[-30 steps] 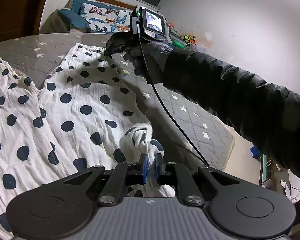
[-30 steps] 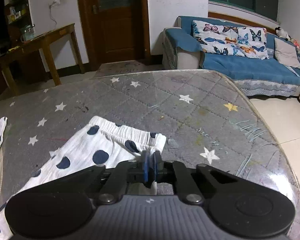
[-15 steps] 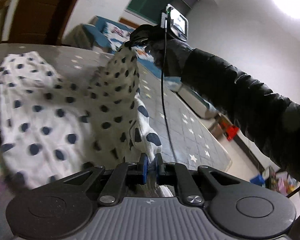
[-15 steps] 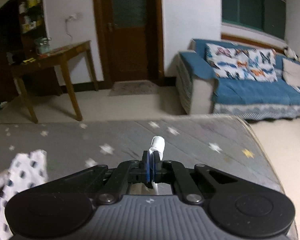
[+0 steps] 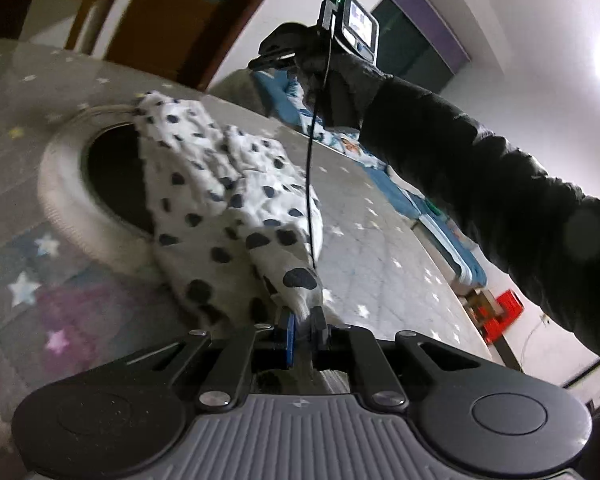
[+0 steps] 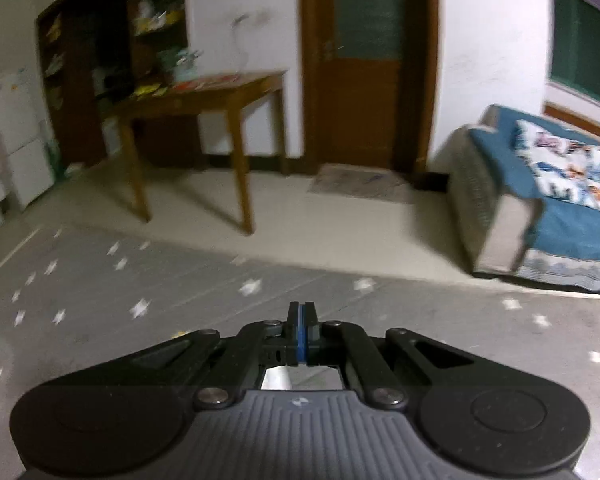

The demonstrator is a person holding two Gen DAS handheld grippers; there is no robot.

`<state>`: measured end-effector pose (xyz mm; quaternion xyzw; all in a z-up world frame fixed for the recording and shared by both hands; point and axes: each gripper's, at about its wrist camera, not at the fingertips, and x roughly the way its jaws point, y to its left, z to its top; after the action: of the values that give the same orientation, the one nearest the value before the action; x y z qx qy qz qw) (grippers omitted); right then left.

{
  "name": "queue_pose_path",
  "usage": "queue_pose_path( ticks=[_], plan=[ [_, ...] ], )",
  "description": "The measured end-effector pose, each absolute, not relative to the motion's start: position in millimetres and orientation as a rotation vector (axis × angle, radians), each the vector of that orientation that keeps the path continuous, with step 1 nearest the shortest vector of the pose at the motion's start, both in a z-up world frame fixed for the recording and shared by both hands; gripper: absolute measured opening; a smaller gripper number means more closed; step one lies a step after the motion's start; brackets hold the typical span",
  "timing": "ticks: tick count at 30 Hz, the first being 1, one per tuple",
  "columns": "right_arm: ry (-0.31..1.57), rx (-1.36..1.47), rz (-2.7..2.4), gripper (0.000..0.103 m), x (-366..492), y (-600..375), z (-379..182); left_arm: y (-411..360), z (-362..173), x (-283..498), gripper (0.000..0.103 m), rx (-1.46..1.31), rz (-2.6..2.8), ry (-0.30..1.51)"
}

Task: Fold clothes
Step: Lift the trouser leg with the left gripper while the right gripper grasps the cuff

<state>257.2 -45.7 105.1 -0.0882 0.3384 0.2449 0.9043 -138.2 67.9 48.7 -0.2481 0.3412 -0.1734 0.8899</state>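
Only the left wrist view shows the polka-dot garment (image 5: 236, 208): the left gripper (image 5: 302, 326) pinches one corner, the cloth trailing over a pale round basket (image 5: 60, 200) on the star-print mattress (image 5: 380, 248). The right gripper (image 6: 300, 334) has its jaws fully closed on nothing above open mattress near its far edge; beyond stand a wooden table (image 6: 204, 96) and blue sofa (image 6: 540, 208).

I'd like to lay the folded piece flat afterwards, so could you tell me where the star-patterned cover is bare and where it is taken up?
Bare: the grey star-patterned cover between the polka-dot garment and the edge facing the blue sofa, and the strip toward the wooden table. Crowded: the side where the garment drapes over the round basket.
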Motion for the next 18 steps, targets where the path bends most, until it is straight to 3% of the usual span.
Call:
queue_pose_path(
  ticks=[10, 18],
  plan=[
    [0.914, -0.290, 0.472, 0.020, 249, -52, 48, 76, 40, -132, 0.009, -0.547, -0.416, 0.714],
    [0.949, -0.213, 0.465, 0.020, 249, -63, 26, 74, 39, -131, 0.009, -0.547, -0.437, 0.709]
  ],
)
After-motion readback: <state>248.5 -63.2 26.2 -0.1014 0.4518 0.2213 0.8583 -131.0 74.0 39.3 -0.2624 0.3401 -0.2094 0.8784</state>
